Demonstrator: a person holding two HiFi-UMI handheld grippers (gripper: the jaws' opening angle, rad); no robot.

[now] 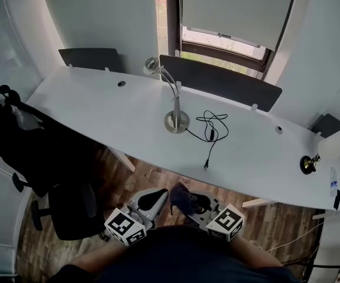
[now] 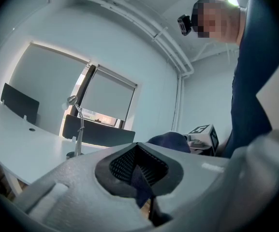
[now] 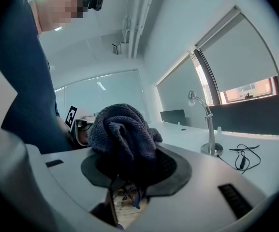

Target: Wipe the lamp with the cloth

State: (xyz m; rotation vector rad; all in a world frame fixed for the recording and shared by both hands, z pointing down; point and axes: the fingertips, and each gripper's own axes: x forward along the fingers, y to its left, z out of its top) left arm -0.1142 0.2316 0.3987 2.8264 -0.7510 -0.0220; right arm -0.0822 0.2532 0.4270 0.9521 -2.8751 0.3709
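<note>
Well short of the silver gooseneck lamp (image 1: 176,120), a dark blue knit cloth (image 1: 183,198) is clamped by the right gripper (image 1: 198,206); the left gripper (image 2: 141,180) is shown pinching its corner only in its own view.

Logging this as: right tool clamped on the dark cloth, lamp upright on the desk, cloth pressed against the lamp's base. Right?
Not quite: the cloth is not against the base of the lamp. The head view shows the right tool holding it close to the person, short of the desk, where the lamp stands upright, untouched.
</note>
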